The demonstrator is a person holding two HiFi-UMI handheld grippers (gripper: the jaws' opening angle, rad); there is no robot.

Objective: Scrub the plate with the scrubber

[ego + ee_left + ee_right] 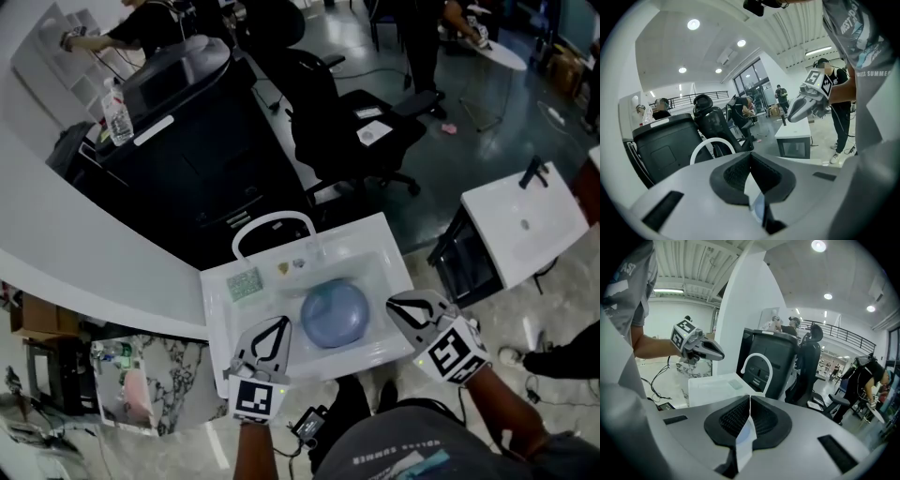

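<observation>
Two hand-held grippers hover at the near edge of the white table [217,317], and neither carries anything. The left hand-held gripper [279,322] has its jaws pressed together at the tips with nothing between them, and the right hand-held gripper [395,303] is clenched empty in the same way. The blue plate [335,312] lies flat in the sunken basin [377,276] at the middle of the table, roughly between the two grippers and near of the white arched tap [272,223]. The scrubber [245,284], a pale green square pad, rests on the table left of the basin, just far of the left hand-held gripper and apart from the plate. By its look the pad is light and soft, so a pinch across one edge should lift it once the jaws are opened. The plate looks stiff and smooth, probably slippery, and would best be steadied at its right rim so it does not slide in the basin. Only the head view shows plate and pad together from above. The left gripper view instead shows the right hand-held gripper raised off to the right. The right gripper view shows the table top with what may be the pad, a faint greenish patch too small to be sure of.
</observation>
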